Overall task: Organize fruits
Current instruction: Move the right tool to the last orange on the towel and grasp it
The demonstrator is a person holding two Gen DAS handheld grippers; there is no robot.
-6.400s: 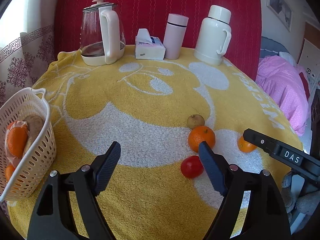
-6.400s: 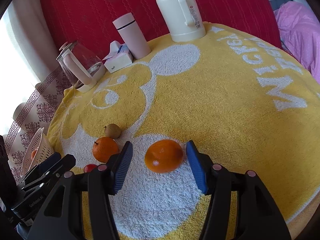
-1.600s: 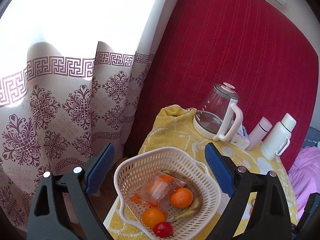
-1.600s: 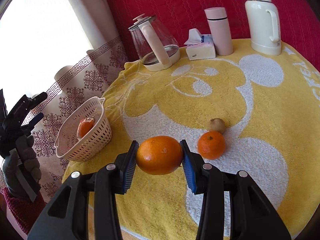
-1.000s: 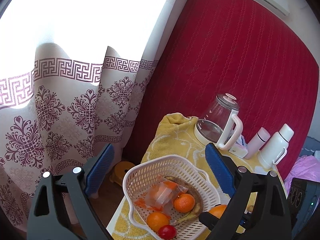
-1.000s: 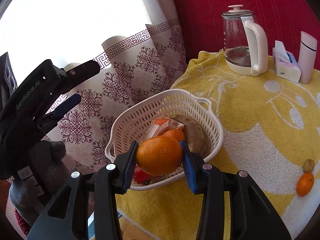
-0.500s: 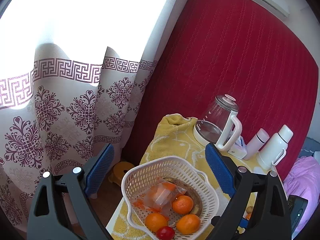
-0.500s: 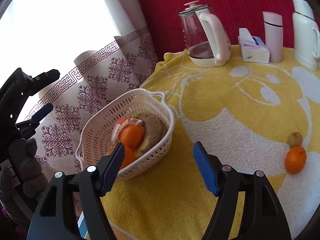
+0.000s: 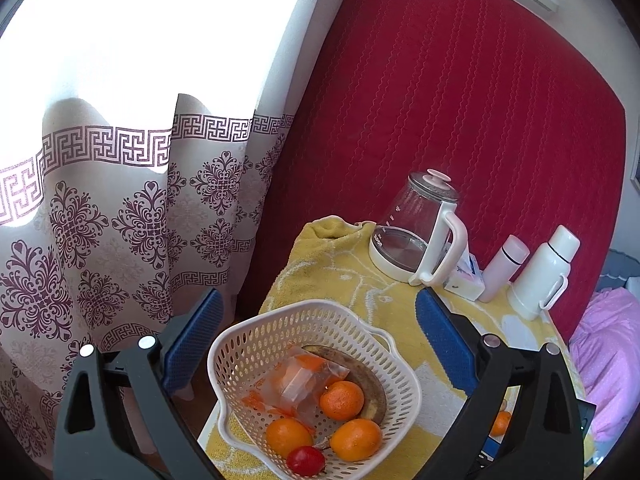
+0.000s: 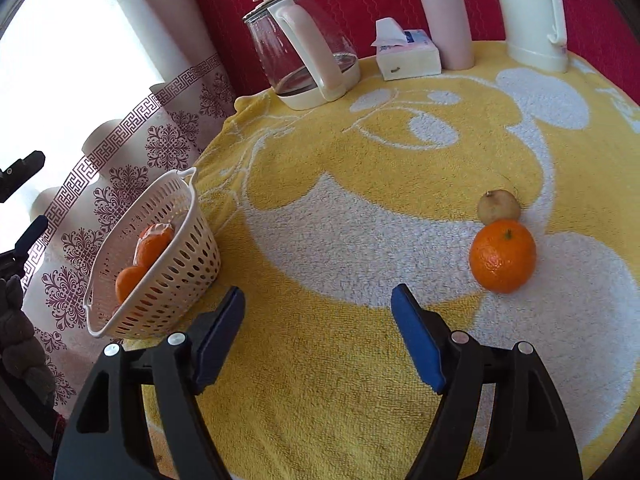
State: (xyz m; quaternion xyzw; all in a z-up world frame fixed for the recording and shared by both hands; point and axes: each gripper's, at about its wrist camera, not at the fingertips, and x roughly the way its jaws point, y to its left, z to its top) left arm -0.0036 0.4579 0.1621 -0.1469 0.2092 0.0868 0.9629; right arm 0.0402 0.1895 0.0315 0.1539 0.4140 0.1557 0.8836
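Your right gripper [image 10: 316,344] spread, empty, above the yellow towel [image 10: 340,248], orange [image 10: 503,255] ahead right, your left gripper [image 9: 316,340] spread over the basket [image 9: 396,356]

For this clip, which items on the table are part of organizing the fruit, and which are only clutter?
Part of the job:
- white basket already holding fruit
- orange on the towel
- small brownish fruit touching it

Just lying about:
- glass kettle
- tissue box
- pink flask
- white thermos
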